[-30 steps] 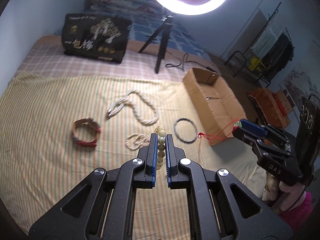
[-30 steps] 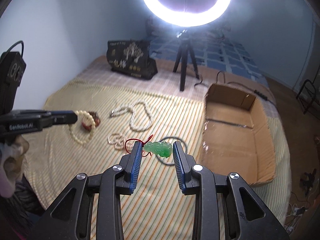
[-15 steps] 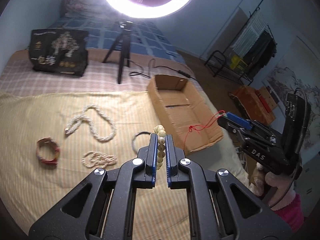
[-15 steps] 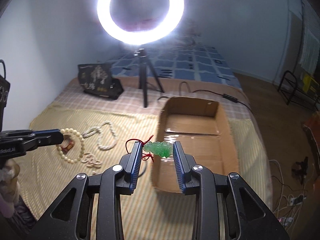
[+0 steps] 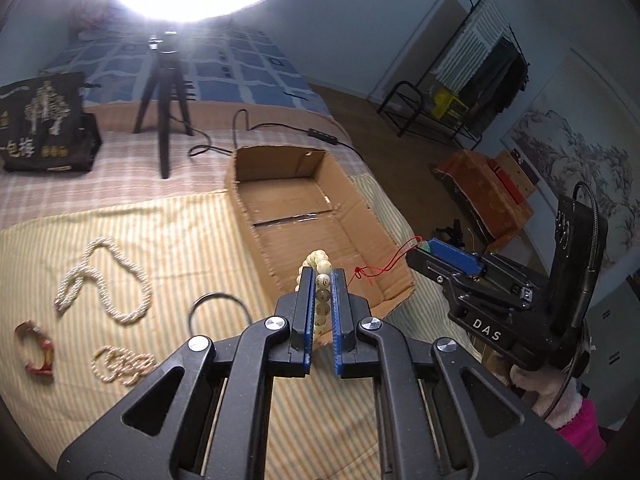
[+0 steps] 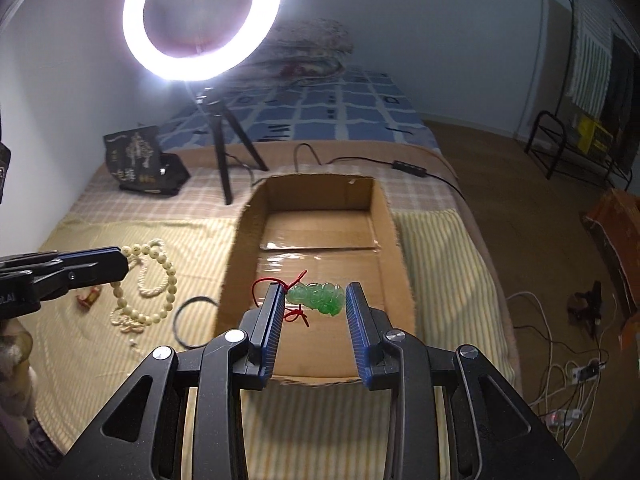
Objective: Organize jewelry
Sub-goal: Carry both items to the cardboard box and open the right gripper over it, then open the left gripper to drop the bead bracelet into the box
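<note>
My left gripper [image 5: 323, 273] is shut on a cream bead bracelet [image 5: 322, 292], held above the near left corner of an open cardboard box [image 5: 244, 216]. In the right wrist view the same bracelet [image 6: 170, 280] hangs as a loop from the left gripper [image 6: 122, 262], left of the box [image 6: 320, 194]. My right gripper [image 6: 315, 289] is shut on a green jade pendant [image 6: 318, 299] with a red cord [image 6: 296, 314], held over the near half of the box. The left wrist view shows the right gripper [image 5: 426, 250] at the box's right wall, its red cord [image 5: 380, 270] dangling.
On the striped bedcover left of the box lie a twisted white rope necklace [image 5: 108, 280], a black bangle [image 5: 218, 308], a red bracelet [image 5: 38, 354] and a small pearl chain [image 5: 122, 366]. A ring light tripod [image 5: 164, 100], its cable and a black bag [image 5: 44, 120] stand behind.
Both grippers have swung right with their pieces still held. The box has come from the right side to directly in front of them, and the loose jewelry has slid to the left.
</note>
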A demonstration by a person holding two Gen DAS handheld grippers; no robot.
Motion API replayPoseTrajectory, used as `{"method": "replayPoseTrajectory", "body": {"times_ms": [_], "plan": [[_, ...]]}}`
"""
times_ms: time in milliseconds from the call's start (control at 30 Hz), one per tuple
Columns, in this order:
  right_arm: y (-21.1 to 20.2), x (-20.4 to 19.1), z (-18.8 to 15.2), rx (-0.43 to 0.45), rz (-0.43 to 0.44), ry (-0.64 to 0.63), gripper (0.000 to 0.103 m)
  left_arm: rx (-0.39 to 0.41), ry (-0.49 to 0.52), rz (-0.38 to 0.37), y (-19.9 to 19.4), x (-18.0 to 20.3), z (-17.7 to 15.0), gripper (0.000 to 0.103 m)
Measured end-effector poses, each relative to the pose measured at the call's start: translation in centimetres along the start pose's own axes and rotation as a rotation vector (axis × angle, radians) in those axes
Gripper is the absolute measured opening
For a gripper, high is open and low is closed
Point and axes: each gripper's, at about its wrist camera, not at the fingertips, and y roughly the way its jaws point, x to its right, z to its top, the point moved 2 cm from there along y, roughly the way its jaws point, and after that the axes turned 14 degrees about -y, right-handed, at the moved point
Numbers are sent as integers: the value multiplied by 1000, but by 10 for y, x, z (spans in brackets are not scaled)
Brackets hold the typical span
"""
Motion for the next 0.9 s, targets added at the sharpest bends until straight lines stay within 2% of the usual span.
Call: {"method": "replayPoseTrajectory", "body": {"times_ms": [267, 533, 667, 733, 800, 900], "plan": [[17, 18, -9, -43, -4, 37, 30, -36, 20, -6, 29, 12, 1, 5], [21, 22, -11, -55, 6, 56, 30, -57, 40, 6, 43, 17, -1, 5], [22, 22, -12, -66, -20, 54, 32, -53, 49, 28, 46, 15, 0, 5], [22, 23, -12, -70, -37, 59, 49, -53, 46, 35, 46, 14, 0, 8], [19, 25, -12, -61, -50, 65, 59, -47, 48, 48, 46, 13, 1, 29], [17, 27, -11, -56, -63, 67, 61, -35, 57, 60, 44, 12, 0, 33]]}}
